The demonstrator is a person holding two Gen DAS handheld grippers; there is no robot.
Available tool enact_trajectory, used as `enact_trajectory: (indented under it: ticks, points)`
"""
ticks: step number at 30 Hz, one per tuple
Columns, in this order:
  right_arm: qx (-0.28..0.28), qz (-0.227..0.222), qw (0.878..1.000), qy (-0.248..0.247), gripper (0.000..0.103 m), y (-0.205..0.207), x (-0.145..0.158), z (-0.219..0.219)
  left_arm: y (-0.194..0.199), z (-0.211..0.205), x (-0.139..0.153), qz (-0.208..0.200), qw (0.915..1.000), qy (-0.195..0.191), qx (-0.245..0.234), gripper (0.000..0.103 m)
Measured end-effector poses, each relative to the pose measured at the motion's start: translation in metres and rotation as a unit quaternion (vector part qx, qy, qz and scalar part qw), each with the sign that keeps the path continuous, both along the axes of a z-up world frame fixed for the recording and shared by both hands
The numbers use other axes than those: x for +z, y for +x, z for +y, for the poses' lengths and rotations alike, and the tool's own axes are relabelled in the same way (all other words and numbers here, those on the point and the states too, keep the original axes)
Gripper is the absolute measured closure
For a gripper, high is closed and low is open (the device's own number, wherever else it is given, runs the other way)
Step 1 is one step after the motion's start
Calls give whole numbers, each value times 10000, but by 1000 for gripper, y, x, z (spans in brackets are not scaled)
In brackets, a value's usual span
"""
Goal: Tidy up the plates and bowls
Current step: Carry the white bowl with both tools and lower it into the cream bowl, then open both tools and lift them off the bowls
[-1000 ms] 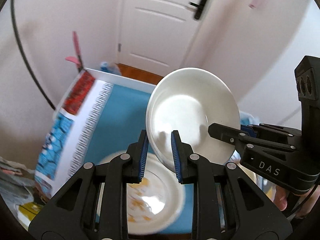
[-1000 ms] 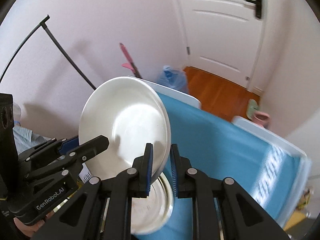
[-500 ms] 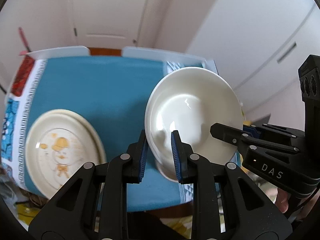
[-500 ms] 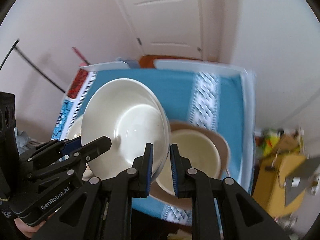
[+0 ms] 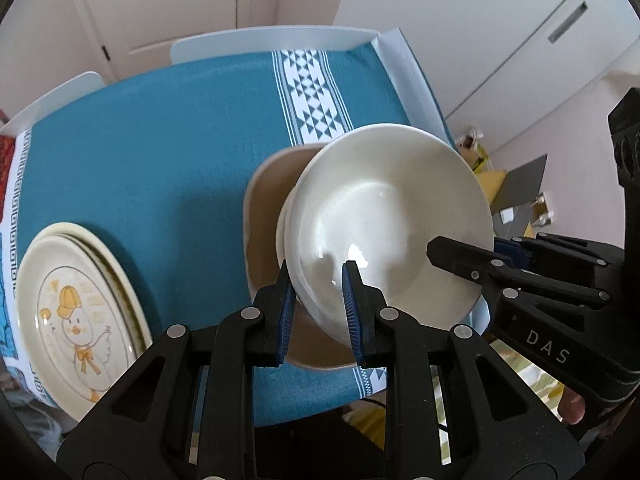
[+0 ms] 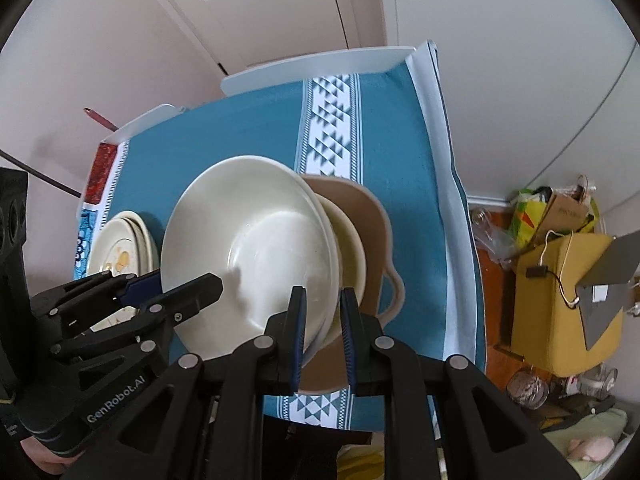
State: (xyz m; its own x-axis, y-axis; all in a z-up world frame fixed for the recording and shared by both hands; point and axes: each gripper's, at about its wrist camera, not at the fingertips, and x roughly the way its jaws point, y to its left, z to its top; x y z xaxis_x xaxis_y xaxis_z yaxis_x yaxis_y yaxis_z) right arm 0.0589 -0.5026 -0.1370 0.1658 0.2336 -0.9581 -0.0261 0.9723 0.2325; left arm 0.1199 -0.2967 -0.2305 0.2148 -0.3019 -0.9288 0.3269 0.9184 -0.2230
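White bowl [image 5: 384,220] is hanging tilted over the desk [image 5: 160,152], both grippers pinching its near rim. Left gripper [image 5: 318,304] is clamping the rim at the bowl's six o'clock in its own view, jaws pressed onto the wall; right gripper [image 6: 322,328] is gripping the rim at about five o'clock in its view, jaws nearly together on the thin edge. Tan handled dish [image 6: 372,216] with a cream bowl [image 6: 350,248] nested inside is sitting directly beneath and just beyond, toward twelve o'clock from the jaws. That's the relation that matters: I'd judge the bowl needs levelling, then lowering straight in. Duck-print plates [image 5: 76,320] are waiting at nine o'clock.
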Motion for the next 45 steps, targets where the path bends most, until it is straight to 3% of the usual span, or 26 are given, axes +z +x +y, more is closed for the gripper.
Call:
enact_trajectory:
  ticks: [16, 27, 40, 45]
  points:
    - [-23, 159, 9997, -174, 87, -1, -11, -1, 6, -23, -4, -162, 9971, 650, -362, 82]
    - [-114, 234, 9997, -16, 85, 0, -11, -4, 7, -32, -7, -282, 9929, 1083, -415, 82]
    - [-119, 181, 9998, -18, 85, -1, -6, -4, 9, -26, -3, -225, 9945, 942, -405, 82]
    - [-86, -148, 9998, 131, 85, -5, 18, -7, 4, -13, 31, -481, 9951, 739, -444, 82]
